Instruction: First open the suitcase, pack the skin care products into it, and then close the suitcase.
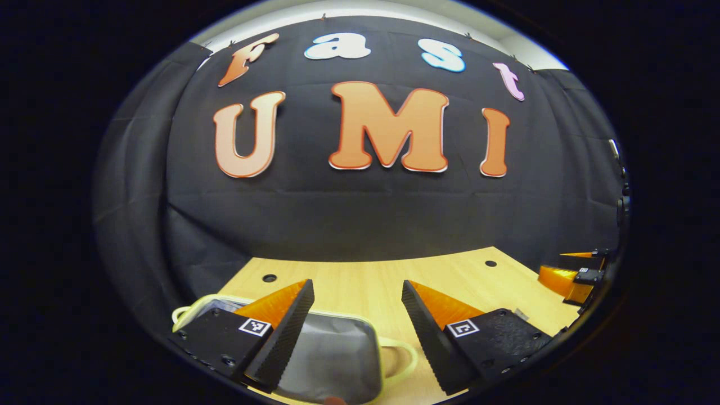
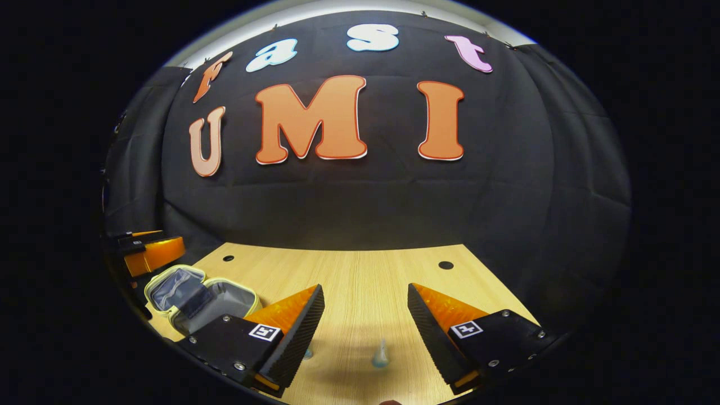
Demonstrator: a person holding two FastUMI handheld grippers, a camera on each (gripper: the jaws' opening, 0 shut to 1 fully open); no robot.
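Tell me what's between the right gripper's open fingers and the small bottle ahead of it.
Nothing: in the right gripper view, only bare table lies between the right gripper and the small bottle.

you have one open suitcase (image 2: pixel 199 298) near the table's (image 2: pixel 360 281) left edge, two small skin care bottles (image 2: pixel 381 355) near its front edge, and two grippers.

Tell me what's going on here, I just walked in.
A person is packing skin care products into a small suitcase using two handheld grippers. The suitcase already lies open on the wooden table. The right gripper hangs open over a small bottle on the table, fingers not touching it. The left gripper is open above the suitcase, holding nothing.
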